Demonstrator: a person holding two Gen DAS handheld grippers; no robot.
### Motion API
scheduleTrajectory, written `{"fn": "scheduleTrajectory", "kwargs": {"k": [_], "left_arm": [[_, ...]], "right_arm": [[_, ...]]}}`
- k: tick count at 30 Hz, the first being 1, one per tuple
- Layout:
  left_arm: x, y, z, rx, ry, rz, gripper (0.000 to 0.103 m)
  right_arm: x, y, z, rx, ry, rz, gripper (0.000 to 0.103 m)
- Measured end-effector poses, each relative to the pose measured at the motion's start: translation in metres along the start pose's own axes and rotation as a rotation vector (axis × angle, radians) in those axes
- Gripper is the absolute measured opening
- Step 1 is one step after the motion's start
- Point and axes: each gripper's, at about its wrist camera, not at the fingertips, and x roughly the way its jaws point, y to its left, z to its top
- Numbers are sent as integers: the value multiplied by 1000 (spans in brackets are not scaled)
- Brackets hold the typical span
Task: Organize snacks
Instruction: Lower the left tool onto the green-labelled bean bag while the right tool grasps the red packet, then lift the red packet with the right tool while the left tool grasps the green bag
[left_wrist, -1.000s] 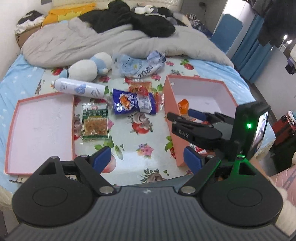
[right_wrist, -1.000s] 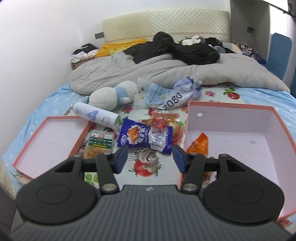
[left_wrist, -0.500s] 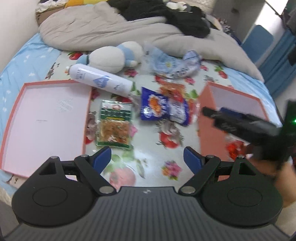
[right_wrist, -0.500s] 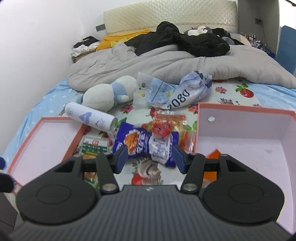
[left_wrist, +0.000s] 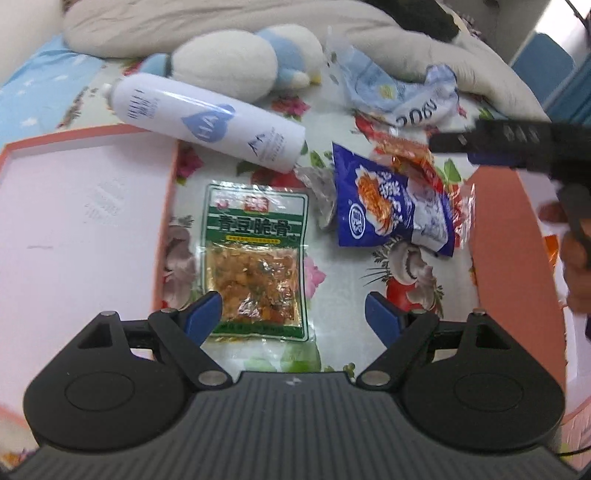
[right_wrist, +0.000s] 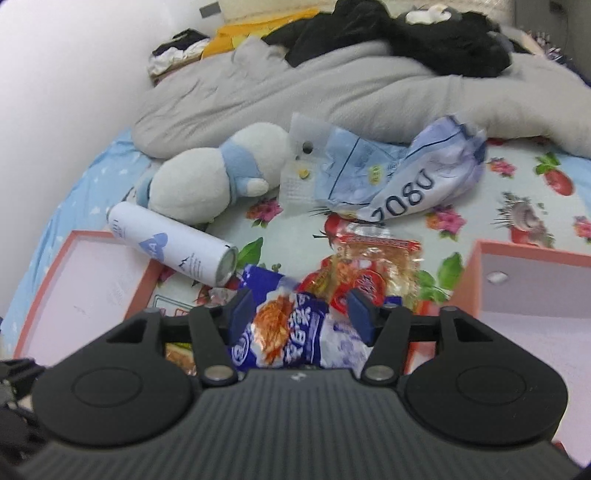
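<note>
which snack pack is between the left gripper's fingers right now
The green-labelled pack with the clear window: its lower end sits between the open left gripper fingers. The blue pack and the red-orange one lie farther up, toward the right gripper.

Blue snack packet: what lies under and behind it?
The blue snack packet overlaps a red-and-clear wrapper at its far side and a crumpled silver wrapper at its left. Whatever else lies beneath it is covered.

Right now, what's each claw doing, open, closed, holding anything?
Left claw: open, empty, over the green snack packet.
Right claw: open, empty, over the blue snack bag.
</note>
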Motion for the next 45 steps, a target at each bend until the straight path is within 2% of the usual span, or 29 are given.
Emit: {"fn": "scheduleTrajectory", "kwargs": {"k": [1, 6, 7, 10, 14, 17, 20, 21, 22, 25, 28, 36, 45], "left_arm": [[5, 0, -1, 6, -1, 10, 87], [36, 4, -3, 71, -14, 61, 87], [40, 6, -4, 67, -11, 73, 87], [54, 16, -5, 44, 13, 33, 86], [73, 24, -13, 29, 74, 65, 85], [73, 18, -21, 86, 42, 90, 85], [72, 20, -23, 60, 23, 90, 82], [72, 21, -24, 57, 15, 91, 79], [71, 21, -24, 54, 7, 91, 77], [70, 22, -24, 44, -8, 93, 73], [66, 25, -26, 18, -17, 82, 68], [50, 27, -43, -38, 5, 29, 66], [15, 29, -70, -80, 12, -27, 65]], "right_arm": [[9, -2, 2, 1, 9, -17, 71], [50, -8, 8, -2, 50, -123, 71], [57, -10, 9, 2, 54, -127, 71], [73, -12, 12, -10, 81, -142, 71], [85, -20, 11, 33, 97, -160, 71], [89, -28, 9, 64, 109, -163, 70], [94, -35, 5, 105, 136, -133, 69], [94, -36, 3, 111, 133, -133, 65], [94, -36, 2, 114, 133, -129, 56], [90, -34, -1, 114, 123, -113, 54], [80, -29, -4, 87, 100, -119, 53], [36, -21, -14, 73, 43, -70, 53], [-15, -11, -53, 89, 15, -13, 53]]}}
